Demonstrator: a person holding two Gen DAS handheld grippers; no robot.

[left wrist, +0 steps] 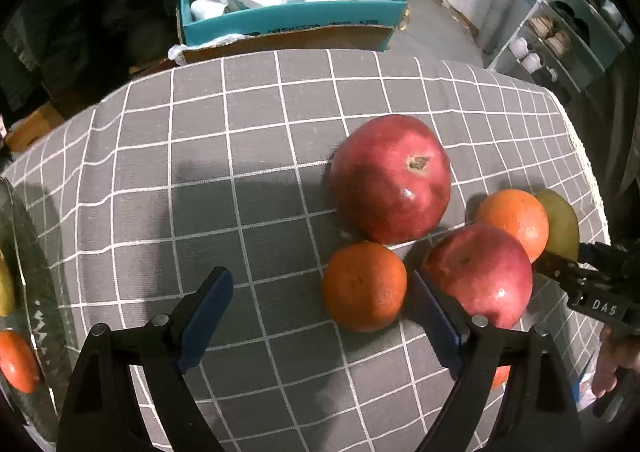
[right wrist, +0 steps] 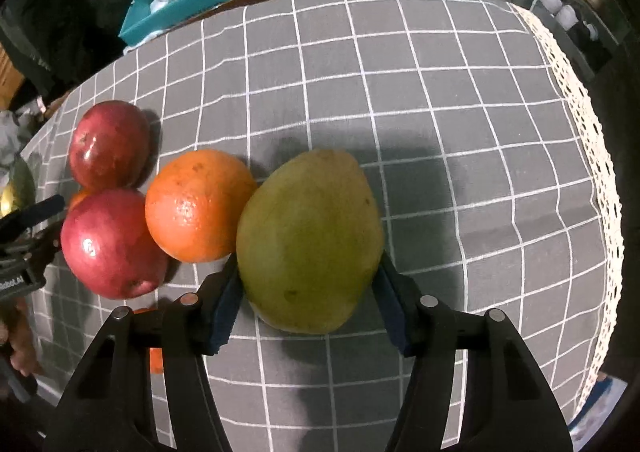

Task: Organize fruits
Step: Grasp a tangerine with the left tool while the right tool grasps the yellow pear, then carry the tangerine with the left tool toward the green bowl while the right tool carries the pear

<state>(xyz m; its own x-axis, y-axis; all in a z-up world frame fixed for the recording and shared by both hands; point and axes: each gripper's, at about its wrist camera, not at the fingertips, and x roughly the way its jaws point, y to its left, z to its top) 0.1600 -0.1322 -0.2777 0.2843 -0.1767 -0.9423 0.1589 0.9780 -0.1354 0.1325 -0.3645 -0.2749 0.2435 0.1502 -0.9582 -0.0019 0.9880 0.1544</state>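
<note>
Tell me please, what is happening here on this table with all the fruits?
A person is sorting fruit on a grey checked tablecloth, with a two-finger tool in each hand. The right tool is shut on a green mango, which lies on the cloth beside an orange. The left tool is open, low over the cloth, with a smaller orange between its fingers, not gripped.

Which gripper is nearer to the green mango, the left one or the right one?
Right. The right gripper is shut on the mango, one pad on each side. The left gripper stands open farther off, near the small orange, beyond the apple.
</note>
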